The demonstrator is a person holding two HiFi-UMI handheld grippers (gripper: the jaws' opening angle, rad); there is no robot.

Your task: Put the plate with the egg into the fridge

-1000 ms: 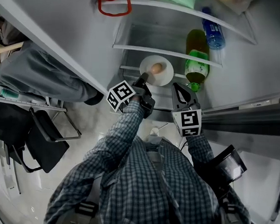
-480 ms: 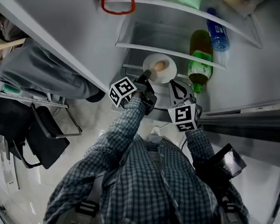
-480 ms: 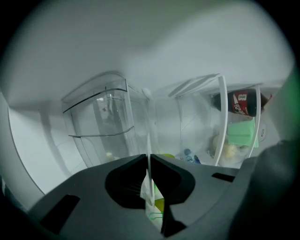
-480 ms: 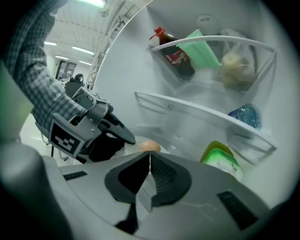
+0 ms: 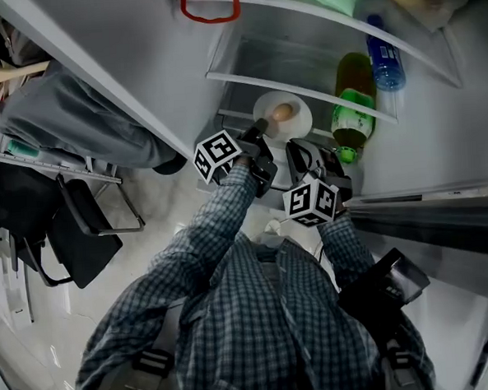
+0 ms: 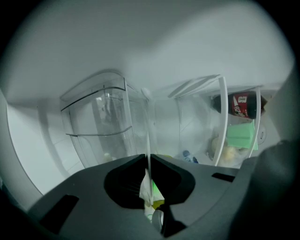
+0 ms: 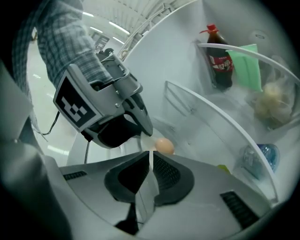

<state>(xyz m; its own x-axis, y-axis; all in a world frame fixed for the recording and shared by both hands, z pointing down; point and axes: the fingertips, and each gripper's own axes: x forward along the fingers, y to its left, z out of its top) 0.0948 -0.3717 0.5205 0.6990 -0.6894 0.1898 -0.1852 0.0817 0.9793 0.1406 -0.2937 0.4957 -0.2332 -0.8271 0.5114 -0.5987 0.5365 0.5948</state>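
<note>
A white plate with a brown egg on it hangs at the mouth of the open fridge, just below a glass shelf. My left gripper is shut on the plate's near-left rim, which shows as a thin white edge between its jaws. My right gripper is shut on the near-right rim. In the right gripper view the egg sits just beyond the jaws, with the left gripper beside it.
A green bottle and a blue-capped bottle stand in the fridge door rack at right. A cola bottle and a green packet sit on upper shelves. A clear drawer lies deeper inside. A black chair stands at left.
The plate and left gripper have moved a little farther toward the fridge shelf. The right gripper has swung left to the plate's rim and shut on it.
</note>
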